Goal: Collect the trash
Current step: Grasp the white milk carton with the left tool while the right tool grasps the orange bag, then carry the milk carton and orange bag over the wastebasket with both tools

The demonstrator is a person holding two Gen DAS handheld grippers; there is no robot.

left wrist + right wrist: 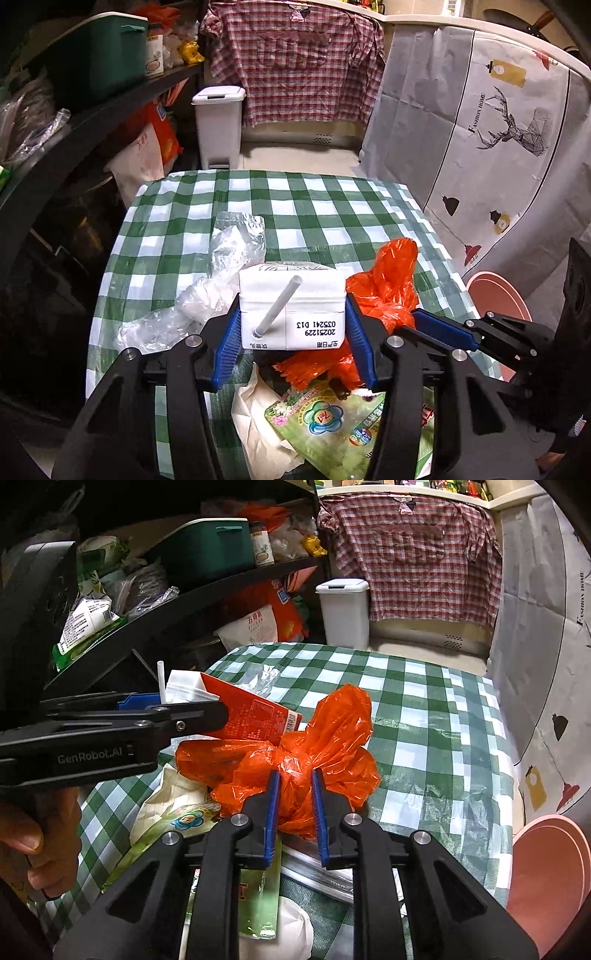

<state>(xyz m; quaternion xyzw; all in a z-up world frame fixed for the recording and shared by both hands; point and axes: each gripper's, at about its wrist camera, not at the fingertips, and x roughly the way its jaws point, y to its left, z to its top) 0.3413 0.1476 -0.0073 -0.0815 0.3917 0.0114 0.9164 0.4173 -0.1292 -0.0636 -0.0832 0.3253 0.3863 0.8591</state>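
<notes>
The left gripper (291, 328) squeezes a white paper drink carton (291, 306) with a white straw (277, 310) between its blue fingers (229, 347). Beside it, the right gripper (295, 805) pinches a crinkly orange plastic bag (314, 749). Past the fingers, a white plastic bin (218, 125) stands beyond the green checked table (314, 206).

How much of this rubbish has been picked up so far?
Nothing looks binned yet. In hand: the left gripper clamps the drink carton, the right gripper pinches the orange bag. Left: clear plastic wrap, green pouch, tissue.
</notes>
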